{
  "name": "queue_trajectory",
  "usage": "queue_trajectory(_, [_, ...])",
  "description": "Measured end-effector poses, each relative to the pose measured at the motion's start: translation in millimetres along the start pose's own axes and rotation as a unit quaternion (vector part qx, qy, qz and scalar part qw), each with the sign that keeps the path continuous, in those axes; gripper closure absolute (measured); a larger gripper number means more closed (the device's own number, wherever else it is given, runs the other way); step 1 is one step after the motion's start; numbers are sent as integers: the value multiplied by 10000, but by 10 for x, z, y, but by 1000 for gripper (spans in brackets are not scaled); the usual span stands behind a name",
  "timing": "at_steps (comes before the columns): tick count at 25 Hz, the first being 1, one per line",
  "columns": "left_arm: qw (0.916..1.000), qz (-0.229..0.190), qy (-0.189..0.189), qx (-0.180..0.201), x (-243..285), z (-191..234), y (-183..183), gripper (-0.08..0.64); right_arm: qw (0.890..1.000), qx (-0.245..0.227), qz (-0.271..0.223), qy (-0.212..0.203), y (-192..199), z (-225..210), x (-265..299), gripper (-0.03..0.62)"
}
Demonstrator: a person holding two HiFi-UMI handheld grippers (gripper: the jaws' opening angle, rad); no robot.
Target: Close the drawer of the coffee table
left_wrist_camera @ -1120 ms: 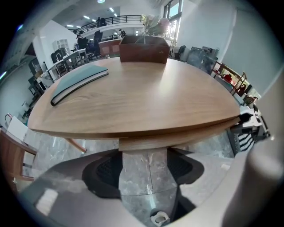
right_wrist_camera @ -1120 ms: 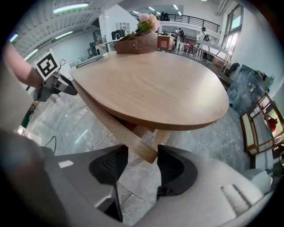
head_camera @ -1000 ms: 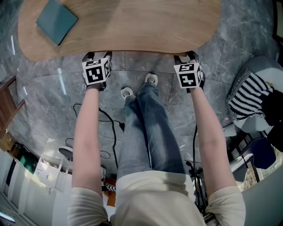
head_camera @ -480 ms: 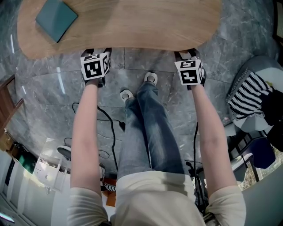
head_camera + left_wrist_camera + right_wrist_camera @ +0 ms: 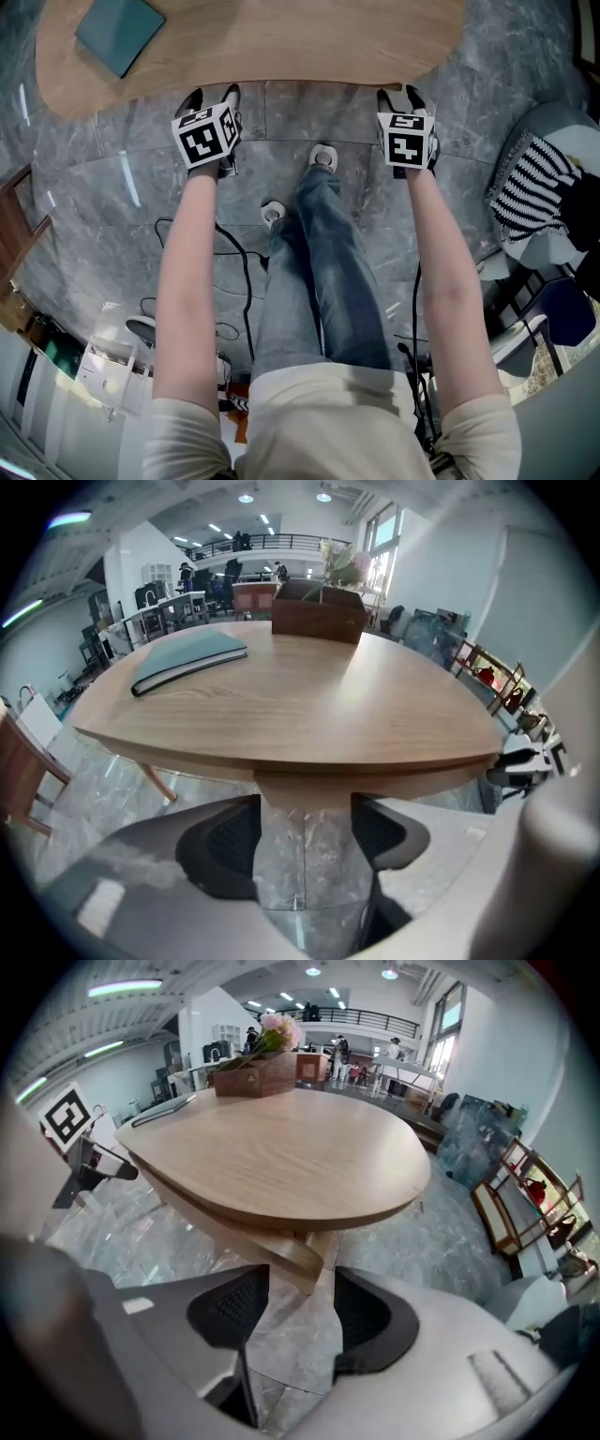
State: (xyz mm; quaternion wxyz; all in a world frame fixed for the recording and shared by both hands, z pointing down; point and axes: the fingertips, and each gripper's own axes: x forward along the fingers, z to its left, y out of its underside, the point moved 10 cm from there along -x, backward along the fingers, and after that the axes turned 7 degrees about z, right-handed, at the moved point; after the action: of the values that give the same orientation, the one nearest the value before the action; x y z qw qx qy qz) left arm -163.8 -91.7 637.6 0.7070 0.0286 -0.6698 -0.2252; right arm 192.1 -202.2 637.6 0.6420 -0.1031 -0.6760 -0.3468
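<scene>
A: Drawer, where?
B: The drawer (image 5: 274, 1247) is the curved wooden layer just under the top of the coffee table (image 5: 281, 47). In the head view the top hides it. Whether it is fully home cannot be told.
A: Left claw?
B: The left gripper (image 5: 214, 94) is spread, with its tips at the table's near rim. In its own view a wooden piece (image 5: 305, 794) under the rim shows through the gap, and the pads are on nothing.
A: Right?
B: The right gripper (image 5: 397, 94) is spread wide too, and its jaws have just been opening. The drawer's end shows in the gap at the tips, but the pads do not press on it. Its tips are also at the near rim, well apart from the left gripper.
A: On top?
B: A teal book (image 5: 120, 33) lies at the left end. A wooden box with flowers (image 5: 266, 1074) stands on the far side.
A: The person?
B: The person stands at the table with forearms (image 5: 187, 272) stretched forward. The legs in jeans (image 5: 323, 272) are between the forearms, on a grey marble floor (image 5: 103, 187).
</scene>
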Motion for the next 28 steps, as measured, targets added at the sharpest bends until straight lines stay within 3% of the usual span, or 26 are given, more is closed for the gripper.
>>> queue_trajectory(2, [9997,-214,104,-41,-97,-23,81,263,9994,267,-182,128,69,51,-135,376])
queue_trajectory(4, [9990,-375,239,-64,-214,-53,185,301,9979,505,-367,147,158,146,-289,443])
queue_trajectory(7, [9964,-647,502,-211,-446,-88,348,499,9943,771,-712,175,286,340,-543,571])
queue_trajectory(9, [9941,-797,694,-237,-572,-107,438,551,9910,949,-928,151,360,478,-693,589])
queue_trajectory(14, [9908,-1032,878,24,-815,-150,599,558,9854,1087,-1308,87,522,776,-1017,589])
queue_trajectory(23, [9854,-1151,1256,13,-1381,-208,1144,560,9794,1052,-1726,-20,816,1282,-1625,589])
queue_trajectory(28, [9823,-1136,1490,-69,-1771,-259,1492,560,9756,1078,-1884,-322,1003,1570,-2060,589])
